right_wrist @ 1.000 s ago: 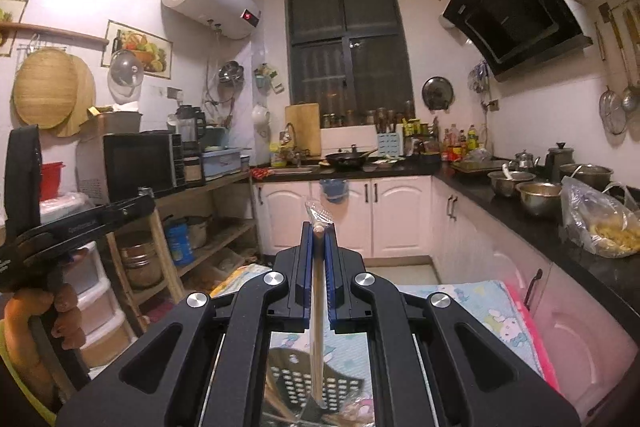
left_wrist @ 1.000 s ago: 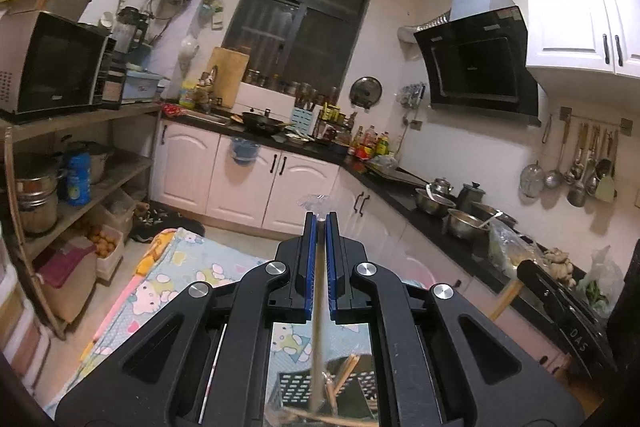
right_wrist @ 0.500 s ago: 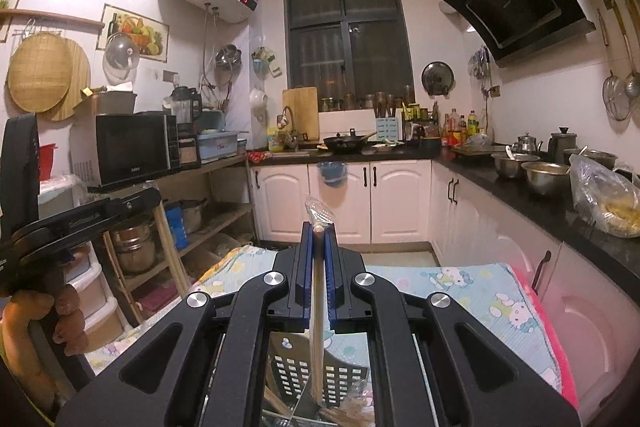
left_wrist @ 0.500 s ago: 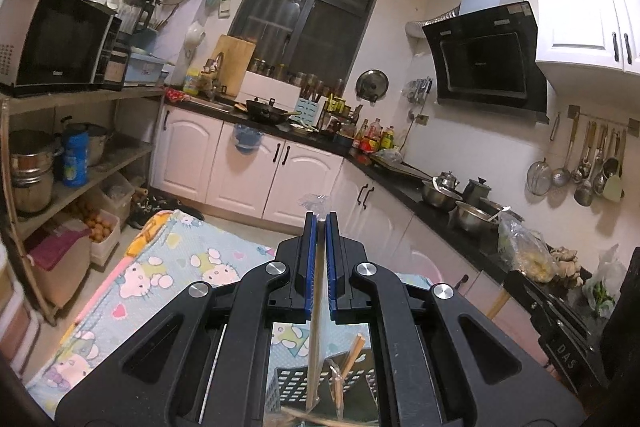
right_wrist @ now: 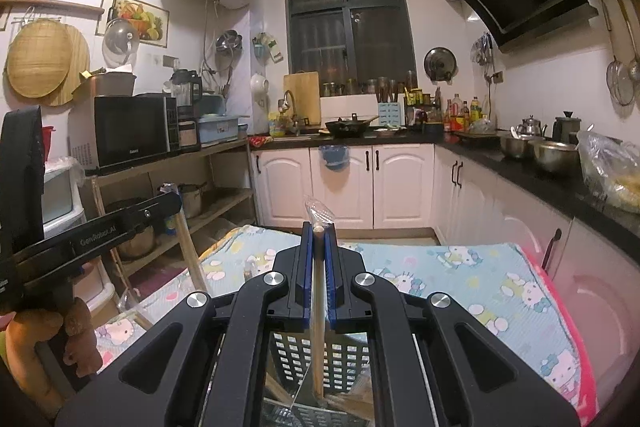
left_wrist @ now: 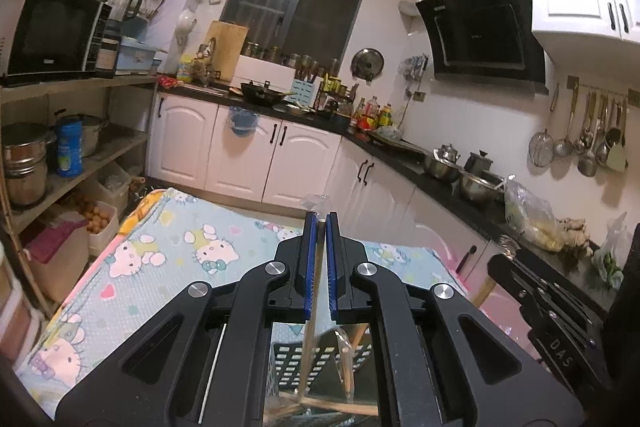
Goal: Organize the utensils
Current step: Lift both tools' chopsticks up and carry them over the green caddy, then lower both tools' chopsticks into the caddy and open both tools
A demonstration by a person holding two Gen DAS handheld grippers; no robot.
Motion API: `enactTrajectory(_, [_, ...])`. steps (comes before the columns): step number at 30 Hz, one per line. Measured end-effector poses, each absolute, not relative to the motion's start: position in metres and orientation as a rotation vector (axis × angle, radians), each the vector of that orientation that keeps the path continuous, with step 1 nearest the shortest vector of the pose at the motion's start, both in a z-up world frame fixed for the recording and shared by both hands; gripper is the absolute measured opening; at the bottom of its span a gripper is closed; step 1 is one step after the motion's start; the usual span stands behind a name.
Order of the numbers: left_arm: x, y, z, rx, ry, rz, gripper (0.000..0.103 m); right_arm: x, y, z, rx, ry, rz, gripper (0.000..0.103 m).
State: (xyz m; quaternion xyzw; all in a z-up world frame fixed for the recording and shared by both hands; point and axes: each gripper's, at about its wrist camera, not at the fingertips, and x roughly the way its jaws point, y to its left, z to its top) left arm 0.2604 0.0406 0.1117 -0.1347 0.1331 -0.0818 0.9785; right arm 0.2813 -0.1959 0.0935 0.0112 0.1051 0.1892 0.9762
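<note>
My left gripper (left_wrist: 320,223) is shut on a thin wooden chopstick (left_wrist: 311,307) in a clear plastic wrapper, held upright. Its lower end hangs over a dark perforated utensil basket (left_wrist: 288,363) below the jaws. My right gripper (right_wrist: 319,229) is shut on another wrapped wooden chopstick (right_wrist: 318,307), also upright, its lower end inside the same basket (right_wrist: 288,355). More wooden sticks lie in the basket. The left gripper body shows at the left of the right wrist view (right_wrist: 92,227), held by a hand.
A table with a Hello Kitty cloth (left_wrist: 168,251) lies under both grippers. White cabinets and a black counter (left_wrist: 420,171) with pots run along the back and right. A wooden shelf (left_wrist: 80,163) with a microwave stands at the left.
Both grippers have tilted downward over the table, so the cloth and basket fill more of the view. Both stay shut on their chopsticks.
</note>
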Motion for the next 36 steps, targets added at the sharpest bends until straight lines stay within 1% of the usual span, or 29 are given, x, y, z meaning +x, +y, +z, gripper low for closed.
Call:
enactTrajectory(12, [0.268,0.035,0.089,-0.261,0.343,-0.192,0.002,0.289,-0.192,0.069,0.032,0.286,0.398,0.006])
enactTrajectory(15, [0.270,0.036,0.083,-0.274,0.389,-0.200,0.002,0.289,-0.192,0.066,0.036,0.311,0.404,0.006])
enactTrajectory(27, [0.264,0.044,0.077,-0.290,0.481,-0.208,0.002,0.284,-0.191,0.063,0.034,0.372,0.423,0.007])
enactTrajectory(30, [0.263,0.045,0.077,-0.294,0.506,-0.213,0.009,0.282,-0.190,0.064,0.033,0.393,0.425,0.008])
enactTrajectory(32, [0.261,0.045,0.078,-0.293,0.517,-0.214,0.011,0.280,-0.191,0.063,0.030,0.405,0.421,0.010])
enactTrajectory(34, [0.256,0.046,0.079,-0.290,0.520,-0.213,0.019,0.278,-0.192,0.064,0.029,0.410,0.419,0.013])
enactTrajectory(36, [0.253,0.047,0.081,-0.291,0.520,-0.210,0.022,0.275,-0.193,0.065,0.028,0.414,0.419,0.014])
